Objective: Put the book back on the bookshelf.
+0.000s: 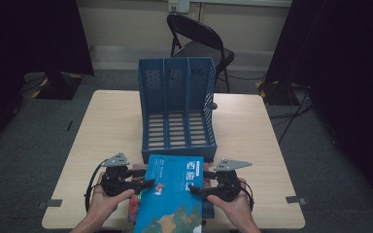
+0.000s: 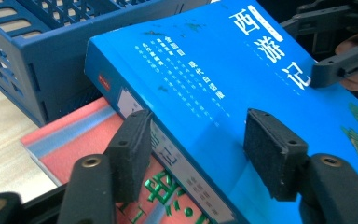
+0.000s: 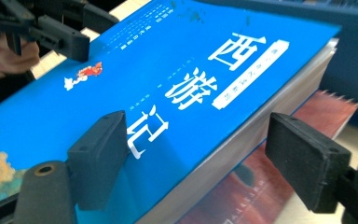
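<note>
Wood table (image 1: 107, 121), blue rack (image 1: 177, 104) behind — L gripper (image 1: 143, 184) fingers clamped on blue book (image 1: 172, 194); R gripper (image 1: 194, 190) fingers released, straddling its edge.

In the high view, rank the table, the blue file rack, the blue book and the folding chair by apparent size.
1. table
2. blue file rack
3. blue book
4. folding chair, though it stands farther back and the rack hides part of it, so its rank is unsure.
</note>
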